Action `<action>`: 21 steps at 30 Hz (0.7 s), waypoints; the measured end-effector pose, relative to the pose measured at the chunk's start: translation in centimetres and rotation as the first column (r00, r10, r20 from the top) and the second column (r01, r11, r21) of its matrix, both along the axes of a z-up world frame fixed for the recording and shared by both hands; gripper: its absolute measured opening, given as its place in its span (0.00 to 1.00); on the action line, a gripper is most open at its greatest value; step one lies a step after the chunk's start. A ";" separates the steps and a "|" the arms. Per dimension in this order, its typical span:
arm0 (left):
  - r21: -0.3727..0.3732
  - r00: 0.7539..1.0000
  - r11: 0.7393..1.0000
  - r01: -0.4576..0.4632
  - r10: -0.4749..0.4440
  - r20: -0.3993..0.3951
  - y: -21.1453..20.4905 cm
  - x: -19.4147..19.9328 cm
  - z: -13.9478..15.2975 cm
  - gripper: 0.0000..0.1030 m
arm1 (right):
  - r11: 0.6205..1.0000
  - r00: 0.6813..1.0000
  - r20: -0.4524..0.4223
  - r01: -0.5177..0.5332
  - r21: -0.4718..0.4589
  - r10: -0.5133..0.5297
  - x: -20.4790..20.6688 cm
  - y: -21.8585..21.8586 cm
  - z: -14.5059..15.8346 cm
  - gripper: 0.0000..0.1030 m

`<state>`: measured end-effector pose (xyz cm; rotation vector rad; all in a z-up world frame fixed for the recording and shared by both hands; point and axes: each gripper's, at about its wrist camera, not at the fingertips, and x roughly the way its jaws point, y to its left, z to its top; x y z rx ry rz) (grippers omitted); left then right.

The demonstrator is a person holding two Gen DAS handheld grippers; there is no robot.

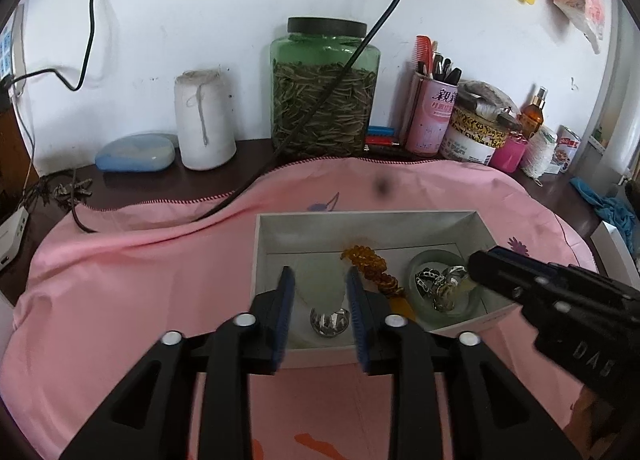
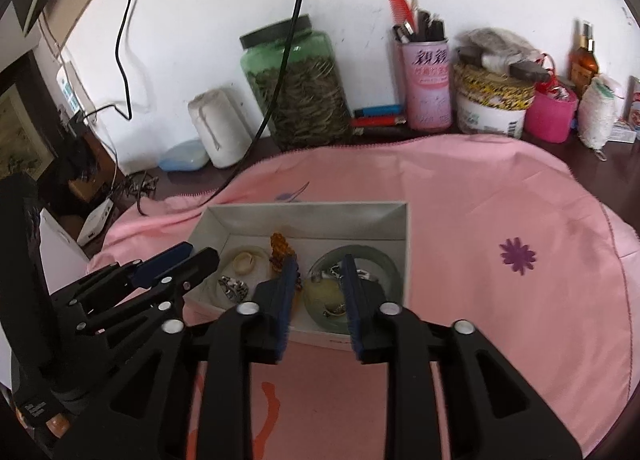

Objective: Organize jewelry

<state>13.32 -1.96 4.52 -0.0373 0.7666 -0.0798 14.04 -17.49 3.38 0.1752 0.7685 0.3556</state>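
Observation:
A white open box (image 1: pixel 264 244) (image 2: pixel 402 244) lies on a pink cloth. Inside it are an amber bead bracelet (image 1: pixel 370 266) (image 2: pixel 281 246), a silver ornament (image 1: pixel 330 322) (image 2: pixel 233 286), a pale ring (image 2: pixel 245 261) and a glass dish (image 1: pixel 472 306) (image 2: pixel 390 260) with silver jewelry (image 1: pixel 438 280). My left gripper (image 1: pixel 320 278) (image 2: pixel 188 256) is open and empty over the box's left part, above the silver ornament. My right gripper (image 2: pixel 319 266) (image 1: pixel 486 262) is open and empty over the glass dish.
The pink cloth (image 1: pixel 140 280) (image 2: pixel 500 200) covers a dark table. At the back wall stand a green jar (image 1: pixel 324 88), a white thread spool (image 1: pixel 204 120), a blue case (image 1: pixel 136 152), a pink cup with combs (image 1: pixel 430 116), tins and bottles. A black cable (image 1: pixel 280 148) crosses the cloth.

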 end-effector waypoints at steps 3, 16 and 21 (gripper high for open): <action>0.002 1.000 1.000 -0.006 0.006 0.019 0.1 -0.3 0.5 0.47 | 1.000 0.999 0.019 0.028 -0.007 -0.028 -0.3 -0.4 0.3 0.40; -0.022 0.989 0.997 -0.078 0.080 0.127 1.0 -5.4 4.7 0.92 | 0.994 0.966 0.249 0.039 0.100 -0.063 -7.1 -1.5 8.1 0.78; 0.014 0.982 0.995 -0.101 0.098 0.164 0.8 -8.7 4.9 0.94 | 0.995 0.924 0.370 0.103 0.006 -0.098 -10.9 -0.8 8.7 0.93</action>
